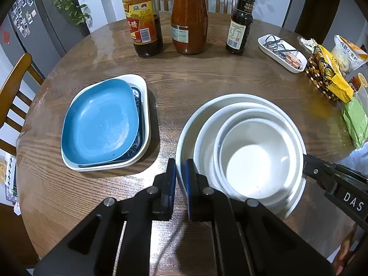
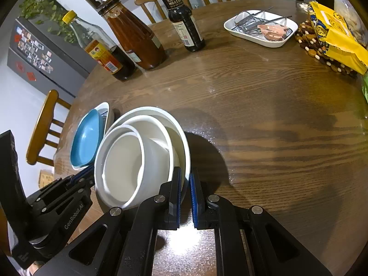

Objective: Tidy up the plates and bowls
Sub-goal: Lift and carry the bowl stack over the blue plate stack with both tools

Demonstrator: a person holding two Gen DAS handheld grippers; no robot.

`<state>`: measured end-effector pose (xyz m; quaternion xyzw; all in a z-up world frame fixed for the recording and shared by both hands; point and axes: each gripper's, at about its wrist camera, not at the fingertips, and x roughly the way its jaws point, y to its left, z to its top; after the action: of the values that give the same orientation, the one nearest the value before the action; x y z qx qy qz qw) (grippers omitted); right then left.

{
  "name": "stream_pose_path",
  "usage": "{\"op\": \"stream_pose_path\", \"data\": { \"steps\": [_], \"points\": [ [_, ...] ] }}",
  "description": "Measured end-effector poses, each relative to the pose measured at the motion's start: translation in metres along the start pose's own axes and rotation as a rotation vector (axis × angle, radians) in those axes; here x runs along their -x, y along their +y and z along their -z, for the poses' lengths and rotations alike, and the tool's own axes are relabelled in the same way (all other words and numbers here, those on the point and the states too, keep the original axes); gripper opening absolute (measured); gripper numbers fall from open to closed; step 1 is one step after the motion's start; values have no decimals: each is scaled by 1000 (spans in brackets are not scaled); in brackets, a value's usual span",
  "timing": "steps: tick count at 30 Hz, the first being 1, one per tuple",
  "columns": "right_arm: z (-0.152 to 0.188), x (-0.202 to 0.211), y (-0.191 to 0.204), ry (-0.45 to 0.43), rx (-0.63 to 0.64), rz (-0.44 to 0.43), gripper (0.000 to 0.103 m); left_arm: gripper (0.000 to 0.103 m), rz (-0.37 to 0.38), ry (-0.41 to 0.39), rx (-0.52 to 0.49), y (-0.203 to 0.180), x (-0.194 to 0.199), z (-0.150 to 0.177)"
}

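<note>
Both grippers' jaws clamp the outermost white bowl's (image 1: 186, 135) rim.

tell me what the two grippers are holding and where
Both hold the largest white bowl of the nested stack by its rim: the left gripper on its near-left edge, the right gripper on the opposite edge.
</note>
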<state>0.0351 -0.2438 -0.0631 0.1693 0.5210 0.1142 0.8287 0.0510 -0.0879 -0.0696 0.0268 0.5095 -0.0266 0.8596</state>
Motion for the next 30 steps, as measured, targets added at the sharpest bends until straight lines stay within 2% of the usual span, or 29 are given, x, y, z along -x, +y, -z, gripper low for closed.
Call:
{"op": "stream_pose_path", "data": {
  "steps": [30],
  "points": [
    [3, 16, 12, -25, 15, -16, 12, 4, -13, -52, 12, 5, 19, 1]
  ]
}}
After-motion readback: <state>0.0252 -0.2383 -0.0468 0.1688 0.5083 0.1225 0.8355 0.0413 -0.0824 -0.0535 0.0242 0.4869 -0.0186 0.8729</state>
